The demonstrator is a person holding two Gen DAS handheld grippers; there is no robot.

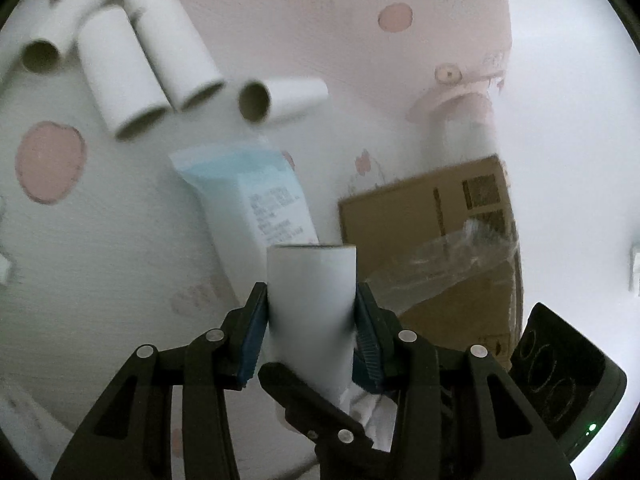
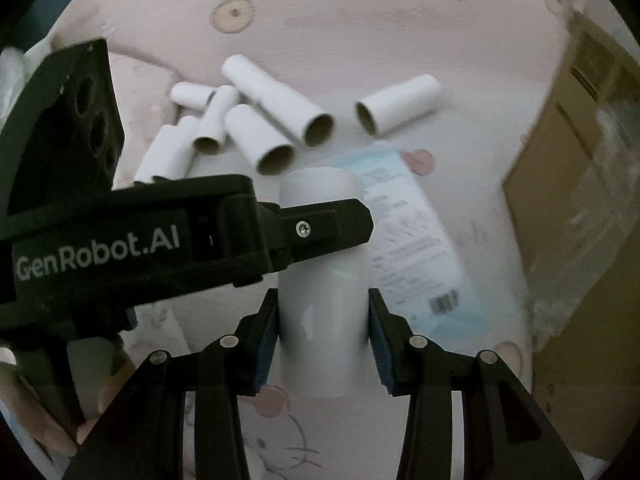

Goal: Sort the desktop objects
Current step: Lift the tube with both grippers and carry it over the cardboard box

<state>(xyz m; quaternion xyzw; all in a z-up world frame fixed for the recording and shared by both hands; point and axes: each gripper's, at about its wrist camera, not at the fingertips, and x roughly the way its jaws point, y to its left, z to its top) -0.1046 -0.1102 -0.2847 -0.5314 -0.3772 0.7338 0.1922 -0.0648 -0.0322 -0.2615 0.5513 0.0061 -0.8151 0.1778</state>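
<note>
Right wrist view shows the right tongs (image 2: 323,336) clamped on a white tube (image 2: 323,280) near its lower half, pads pressed to both sides, while the left tongs (image 2: 320,228) reach in from the left and grip the same tube higher up. Left wrist view confirms it: the left tongs (image 1: 311,320) hold the white tube (image 1: 311,300) between blue pads, with the other tongs' finger crossing just below. So both tongs hold one tube, lifted clear of the tabletop (image 2: 360,32) with its pink cartoon cover.

Beyond it lies a loose heap of white tubes (image 2: 248,120), one more tube (image 2: 396,106) lying apart to the right, a blue and white pouch (image 2: 420,240) flat beneath the held tube, and a cardboard box (image 2: 580,200) with clear plastic wrap (image 1: 452,256) at the right edge.

Risk lies mainly in the double grip. If the two hands pull or twist unequally, the thin-looking tube could buckle or slip from one set of pads. Letting go with one hand while the other holds loosely could drop it onto the pouch and set it rolling. The heaped tubes look free to roll, so a careless placement among them could scatter the pile. Blur makes the tube's far end hard to judge.
</note>
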